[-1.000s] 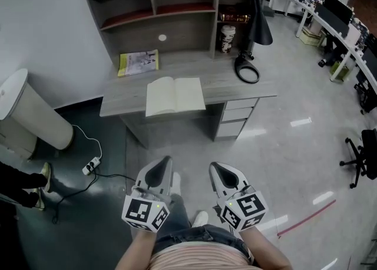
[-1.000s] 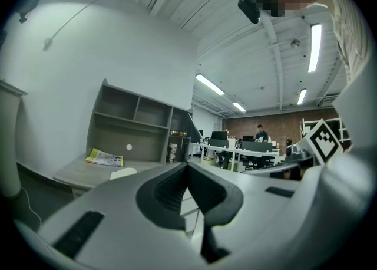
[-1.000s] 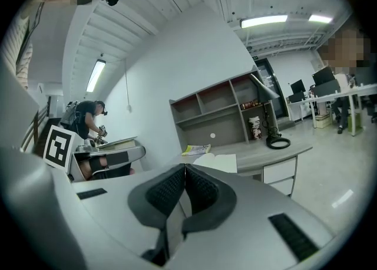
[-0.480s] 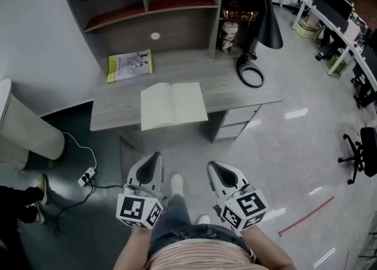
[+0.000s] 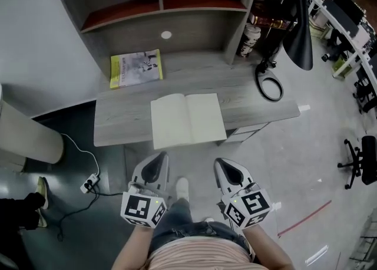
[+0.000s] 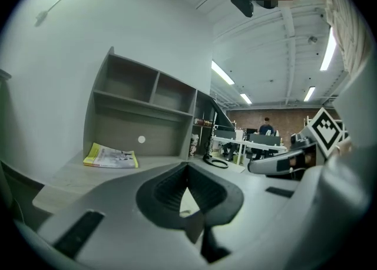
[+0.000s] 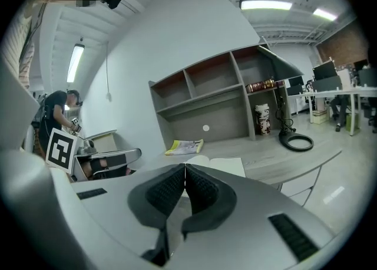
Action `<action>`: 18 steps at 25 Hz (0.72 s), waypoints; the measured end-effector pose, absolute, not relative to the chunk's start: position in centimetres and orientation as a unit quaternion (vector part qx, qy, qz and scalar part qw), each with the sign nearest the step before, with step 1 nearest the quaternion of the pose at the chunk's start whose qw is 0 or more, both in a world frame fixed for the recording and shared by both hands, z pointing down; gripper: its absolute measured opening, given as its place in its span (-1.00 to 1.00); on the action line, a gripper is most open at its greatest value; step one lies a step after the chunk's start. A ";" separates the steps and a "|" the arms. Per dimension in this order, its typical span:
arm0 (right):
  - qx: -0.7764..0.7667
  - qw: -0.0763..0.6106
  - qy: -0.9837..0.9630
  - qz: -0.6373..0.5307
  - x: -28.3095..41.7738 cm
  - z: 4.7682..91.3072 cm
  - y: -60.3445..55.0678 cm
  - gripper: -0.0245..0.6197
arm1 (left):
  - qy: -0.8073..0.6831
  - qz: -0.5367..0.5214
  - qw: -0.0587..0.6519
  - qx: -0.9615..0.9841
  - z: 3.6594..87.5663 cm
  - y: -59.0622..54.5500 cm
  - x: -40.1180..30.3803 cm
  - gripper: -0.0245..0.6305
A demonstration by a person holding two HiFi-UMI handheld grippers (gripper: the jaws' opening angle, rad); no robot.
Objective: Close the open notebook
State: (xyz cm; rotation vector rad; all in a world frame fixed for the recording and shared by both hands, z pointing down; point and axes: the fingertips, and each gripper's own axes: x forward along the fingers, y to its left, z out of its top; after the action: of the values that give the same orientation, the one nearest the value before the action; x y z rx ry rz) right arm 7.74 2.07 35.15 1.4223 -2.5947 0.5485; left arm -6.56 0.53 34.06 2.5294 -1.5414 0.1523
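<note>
The open notebook [image 5: 187,119] lies flat with blank cream pages at the front edge of the grey desk [image 5: 118,121]; a strip of its page shows in the right gripper view [image 7: 227,165]. My left gripper [image 5: 159,160] and right gripper [image 5: 224,163] hover short of the desk's front edge, side by side, both shut and empty. In the left gripper view the jaws [image 6: 187,171] meet at the tip; in the right gripper view the jaws [image 7: 185,168] are pressed together too. Neither touches the notebook.
A yellow-edged magazine [image 5: 136,68] lies at the desk's back left below the shelf unit [image 5: 159,3]. A black desk lamp [image 5: 294,27] with a ring base [image 5: 270,86] stands at the right, beside a patterned cup [image 5: 250,39]. Drawers sit under the desk's right side. A power strip [image 5: 89,184] lies on the floor.
Both grippers and the person have come closer to the desk; the notebook now lies just ahead of the jaw tips. Both grippers stay shut.
</note>
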 end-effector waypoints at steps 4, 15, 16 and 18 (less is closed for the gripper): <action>0.479 0.072 -0.856 0.182 6.6 35.1 -0.6 -0.90 | -0.509 0.048 0.093 0.854 34.2 -2.1 -7.2 -0.89; 0.499 0.099 -0.839 0.192 4.9 36.3 -5.2 -0.90 | -0.508 0.073 0.147 0.846 37.7 -6.4 -10.6 -0.89; 0.501 0.102 -0.838 0.193 4.7 36.5 -5.4 -0.90 | -0.510 0.077 0.158 0.842 38.2 -6.7 -11.1 -0.89; 0.502 0.107 -0.836 0.195 4.4 36.8 -5.8 -0.90 | -0.511 0.083 0.177 0.837 39.3 -7.1 -11.9 -0.89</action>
State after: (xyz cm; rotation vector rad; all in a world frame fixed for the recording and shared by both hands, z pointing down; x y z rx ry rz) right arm 4.44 -5.78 36.76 1.4764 -2.4610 0.5739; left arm -11.89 -7.06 39.31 2.3693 -1.4466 0.2361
